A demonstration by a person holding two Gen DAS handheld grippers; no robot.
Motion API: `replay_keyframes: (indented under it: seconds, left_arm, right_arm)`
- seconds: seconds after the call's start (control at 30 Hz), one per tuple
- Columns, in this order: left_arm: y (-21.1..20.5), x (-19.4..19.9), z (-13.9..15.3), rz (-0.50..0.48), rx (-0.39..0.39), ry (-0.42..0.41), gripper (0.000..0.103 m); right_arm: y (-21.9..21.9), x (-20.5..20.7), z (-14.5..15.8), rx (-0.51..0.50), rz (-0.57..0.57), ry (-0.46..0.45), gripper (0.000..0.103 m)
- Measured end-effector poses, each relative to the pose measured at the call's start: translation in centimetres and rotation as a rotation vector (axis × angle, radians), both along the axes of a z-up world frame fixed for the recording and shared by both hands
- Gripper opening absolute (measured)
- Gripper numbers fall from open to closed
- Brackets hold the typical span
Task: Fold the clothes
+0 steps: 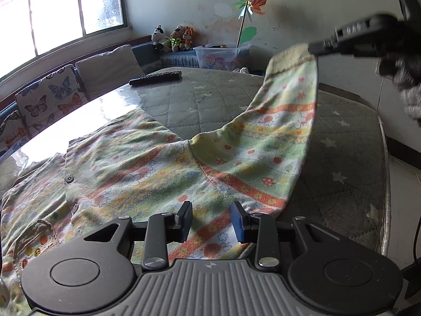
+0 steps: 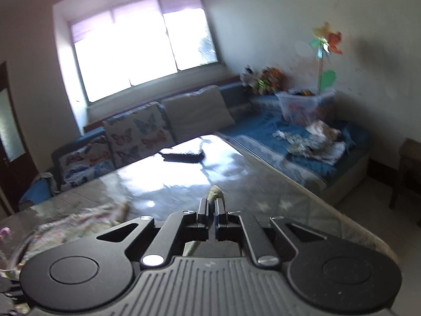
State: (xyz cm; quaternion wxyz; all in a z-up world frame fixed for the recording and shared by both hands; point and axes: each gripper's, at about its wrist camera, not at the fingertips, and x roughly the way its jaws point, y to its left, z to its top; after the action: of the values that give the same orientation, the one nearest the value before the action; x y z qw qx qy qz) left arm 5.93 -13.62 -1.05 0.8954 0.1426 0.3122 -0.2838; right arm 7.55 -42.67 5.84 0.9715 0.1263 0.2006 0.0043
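My left gripper (image 1: 211,218), jaws apart, hovers over the child's patterned garment (image 1: 136,168) spread on the bench (image 1: 210,97); my right gripper (image 2: 211,208) pinches what looks like its sleeve cuff (image 1: 292,55), lifted rightward.

A home living room: a wide window (image 2: 142,44) sits above a blue sofa (image 2: 276,129) lined with butterfly-print cushions (image 1: 50,94). 3 plush toys (image 1: 175,38) and a paper pinwheel (image 1: 248,5) stand in the sofa's far corner beside a clear toy bin (image 1: 223,55). A remote control (image 1: 155,78) lies near the far edge of a glass-topped table (image 1: 215,94).
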Motion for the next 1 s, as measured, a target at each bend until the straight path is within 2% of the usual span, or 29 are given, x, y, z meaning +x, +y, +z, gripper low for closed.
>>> replay_keyframes:
  seconds: [0.13, 0.27, 0.4, 0.57, 0.7, 0.8, 0.93, 1.0]
  left_arm:
    - [1.1, -0.6, 0.7, 0.017, -0.033, -0.014, 0.039]
    - [3.6, -1.7, 1.9, 0.067, -0.076, -0.048, 0.042]
    - [7.2, -2.9, 3.4, 0.151, -0.12, -0.088, 0.044]
    - [11.7, -4.6, 3.9, 0.272, -0.144, -0.121, 0.048]
    - [14.7, -5.1, 3.3, 0.372, -0.149, -0.105, 0.048]
    - [16.3, -5.3, 2.8, 0.425, -0.144, -0.091, 0.048]
    - [17.5, -5.4, 2.9, 0.467, -0.141, -0.089, 0.048]
    - [17.7, -5.3, 3.1, 0.476, -0.14, -0.092, 0.048]
  right_arm:
    - [3.8, 0.2, 3.5, -0.03, 0.123, -0.072, 0.003]
    - [9.1, 0.8, 5.8, -0.064, 0.271, -0.122, 0.003]
    - [14.8, 1.5, 6.4, -0.076, 0.424, -0.138, 0.003]
    - [21.7, 2.8, 4.8, -0.092, 0.59, -0.095, 0.003]
    - [26.4, 3.2, 2.2, -0.118, 0.696, -0.035, 0.003]
    - [27.6, 2.4, 0.7, -0.127, 0.764, 0.025, 0.004]
    - [29.0, 1.2, -1.3, -0.136, 0.853, 0.109, 0.012]
    - [28.1, 0.8, -1.6, -0.146, 0.861, 0.13, 0.018]
